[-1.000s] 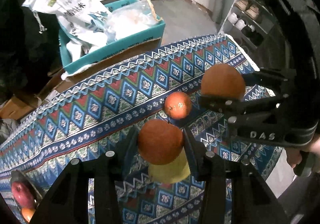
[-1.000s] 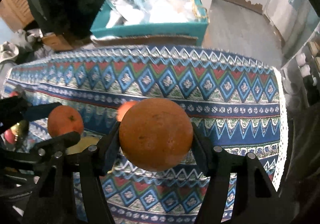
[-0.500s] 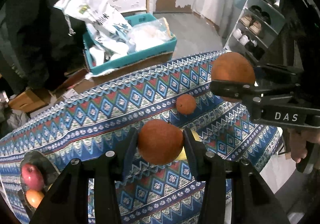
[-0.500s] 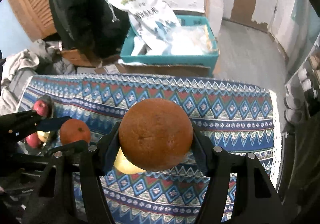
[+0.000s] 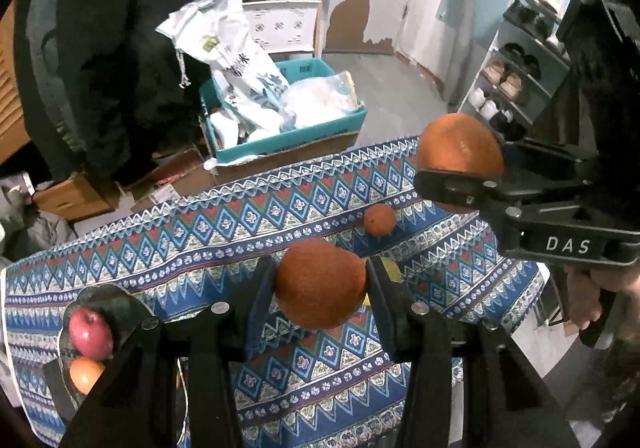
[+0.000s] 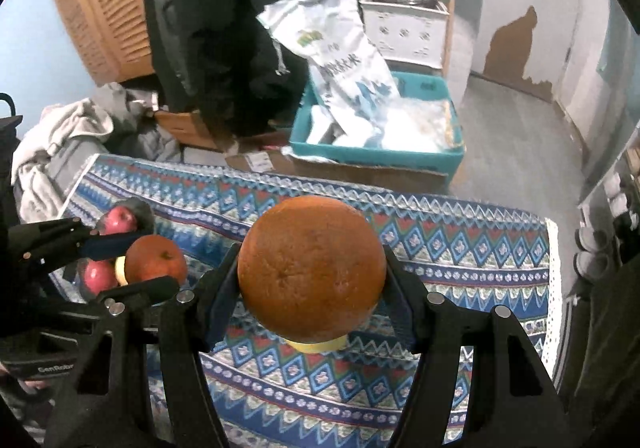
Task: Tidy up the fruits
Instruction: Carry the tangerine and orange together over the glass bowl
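Orange and round, each held fruit has no long axis to speak of. The left gripper (image 5: 322, 284) pinches a smaller orange (image 5: 321, 283) between its fingers, above the patterned tablecloth (image 5: 200, 232); seen from the right wrist, that fruit's stem dimple faces up and toward the camera. The right gripper (image 6: 311, 270) is clamped on a larger orange (image 6: 311, 268) — rough-skinned, with a faint dimple facing the lens — also held clear of the cloth. A small orange (image 5: 379, 220) lies on the tablecloth between the two grippers, and a yellow fruit (image 6: 316, 346) shows just below the larger orange, mostly hidden. At the cloth's left end a dark bowl (image 5: 116, 298) holds a red apple (image 5: 90, 332) and another orange fruit (image 5: 85, 374). Beyond the table stands a teal crate (image 5: 288, 136) of white bags.
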{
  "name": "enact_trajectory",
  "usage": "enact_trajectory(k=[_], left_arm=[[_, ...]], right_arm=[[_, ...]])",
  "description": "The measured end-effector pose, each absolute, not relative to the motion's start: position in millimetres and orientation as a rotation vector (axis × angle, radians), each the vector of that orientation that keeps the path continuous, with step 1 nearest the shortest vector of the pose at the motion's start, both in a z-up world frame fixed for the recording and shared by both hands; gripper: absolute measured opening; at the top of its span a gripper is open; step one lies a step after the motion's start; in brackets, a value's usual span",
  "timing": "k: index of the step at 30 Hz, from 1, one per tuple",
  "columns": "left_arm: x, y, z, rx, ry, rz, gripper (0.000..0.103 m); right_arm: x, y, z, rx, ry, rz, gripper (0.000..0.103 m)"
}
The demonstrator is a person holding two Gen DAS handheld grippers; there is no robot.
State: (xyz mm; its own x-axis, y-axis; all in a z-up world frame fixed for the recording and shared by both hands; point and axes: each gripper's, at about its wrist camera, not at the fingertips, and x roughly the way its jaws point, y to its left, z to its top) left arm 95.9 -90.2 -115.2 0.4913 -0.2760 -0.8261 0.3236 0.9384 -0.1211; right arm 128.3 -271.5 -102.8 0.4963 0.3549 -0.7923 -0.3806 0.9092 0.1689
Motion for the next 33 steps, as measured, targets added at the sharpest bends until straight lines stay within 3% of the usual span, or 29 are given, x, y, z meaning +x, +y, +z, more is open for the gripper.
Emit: enact_trajectory(k=[13, 33], left_arm=[[79, -44, -91, -0.015, 0.943, -0.315, 0.047], [69, 34, -114, -0.064, 0.962, -0.183, 0.047]], right_arm=[[113, -229, -78, -0.055, 0.906, 0.539, 0.065], [112, -150, -95, -0.103, 0.939, 0.68, 0.065]])
